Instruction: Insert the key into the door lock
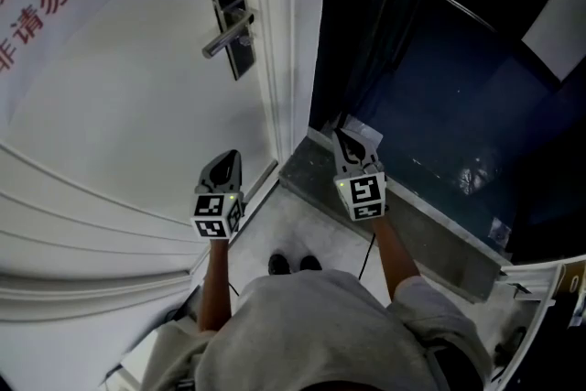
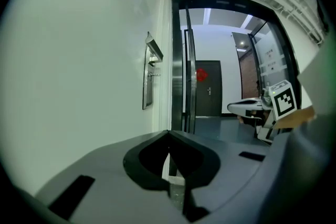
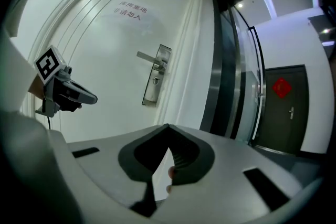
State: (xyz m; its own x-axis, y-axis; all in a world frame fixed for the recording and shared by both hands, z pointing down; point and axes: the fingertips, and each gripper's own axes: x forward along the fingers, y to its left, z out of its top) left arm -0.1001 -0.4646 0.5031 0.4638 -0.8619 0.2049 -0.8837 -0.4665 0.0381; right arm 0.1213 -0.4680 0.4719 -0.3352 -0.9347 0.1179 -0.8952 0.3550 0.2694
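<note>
The door lock is a dark plate with a silver lever handle on the white door, up and to the left of both grippers. In the right gripper view the lock plate stands ahead and slightly left, well apart from the jaws. My left gripper hangs close to the door below the lock, its tips together. The left gripper view shows the lock edge-on. My right gripper is over the threshold, shut. No key shows in any view.
The doorway opens onto a dark blue corridor floor past a grey threshold. A glass and metal frame stands right of the door. A dark far door bears a red ornament. The person's shoes are below the grippers.
</note>
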